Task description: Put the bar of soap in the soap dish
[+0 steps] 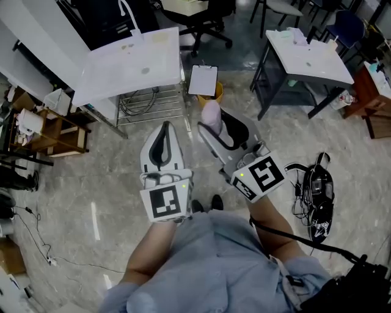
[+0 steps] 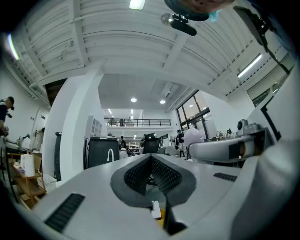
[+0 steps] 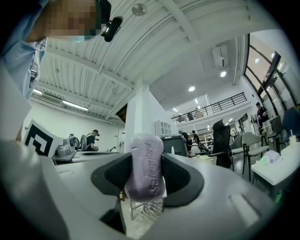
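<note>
A pale purple bar of soap [image 1: 211,115] stands on edge between the jaws of my right gripper [image 1: 212,125], which is shut on it. In the right gripper view the soap [image 3: 146,164] fills the gap between the dark pads, with its embossed lettering facing right. My left gripper [image 1: 164,129] is held level beside it, its jaws together with nothing between them; in the left gripper view the pads [image 2: 140,176] meet at the tip. Ahead stands a white basin unit [image 1: 131,67] with a tap [image 1: 125,9]. I cannot make out a soap dish for certain.
A clipboard [image 1: 203,79] rests over a yellow bin beside the basin unit. A second white basin on a dark frame [image 1: 308,58] stands at the right. Cables and a device [image 1: 317,189] lie on the floor at the right, and wooden shelving [image 1: 52,131] stands at the left.
</note>
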`<state>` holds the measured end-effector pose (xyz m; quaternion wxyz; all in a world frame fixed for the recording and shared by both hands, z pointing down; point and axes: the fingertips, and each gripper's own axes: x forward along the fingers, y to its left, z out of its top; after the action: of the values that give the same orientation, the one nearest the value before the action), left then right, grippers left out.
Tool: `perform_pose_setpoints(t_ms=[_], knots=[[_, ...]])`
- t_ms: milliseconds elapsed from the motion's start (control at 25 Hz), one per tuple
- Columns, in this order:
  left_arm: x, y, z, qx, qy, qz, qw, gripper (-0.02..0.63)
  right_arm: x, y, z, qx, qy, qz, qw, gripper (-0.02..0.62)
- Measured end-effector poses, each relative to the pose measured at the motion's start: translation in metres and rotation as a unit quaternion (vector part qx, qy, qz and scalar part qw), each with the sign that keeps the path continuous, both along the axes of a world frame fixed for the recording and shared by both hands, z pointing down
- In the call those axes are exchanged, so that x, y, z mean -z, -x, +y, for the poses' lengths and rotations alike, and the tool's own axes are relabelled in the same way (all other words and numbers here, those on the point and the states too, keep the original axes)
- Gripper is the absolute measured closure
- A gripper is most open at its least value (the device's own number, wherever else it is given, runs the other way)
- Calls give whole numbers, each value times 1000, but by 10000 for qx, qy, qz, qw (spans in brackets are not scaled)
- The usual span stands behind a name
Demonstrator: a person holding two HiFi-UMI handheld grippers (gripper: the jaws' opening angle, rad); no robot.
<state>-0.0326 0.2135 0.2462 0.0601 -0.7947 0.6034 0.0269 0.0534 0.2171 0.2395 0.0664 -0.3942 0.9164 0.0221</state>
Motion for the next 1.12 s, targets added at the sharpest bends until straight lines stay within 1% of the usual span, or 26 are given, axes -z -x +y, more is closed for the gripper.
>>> perform_pose_setpoints(t_ms=[120,360,520,640,960,1120], knots=[[2,-1,-4,117,9,39,9999,601,2,-5,0,19,-38,-53,10000,402],[0,-22,-23,231,113,29,9997,601,4,-28,-19,148,-66,-124,9998,402],[-4,-27,-25,256,90,-47,9996,601,2,-32,-25,250,-62,-122,9996,403],[-8,-29,-29,291,78,-28,9995,601,-3,-34,-34,301,-49,-106,9995,403],[-24,-8,-62,565,236,-21,9981,601,-12,-23,-74,406,55,-45,9992,403],[-28,7,-91,580,179,-7,9982,601,-20,-12,-102,370,79,-8,9993,403]])
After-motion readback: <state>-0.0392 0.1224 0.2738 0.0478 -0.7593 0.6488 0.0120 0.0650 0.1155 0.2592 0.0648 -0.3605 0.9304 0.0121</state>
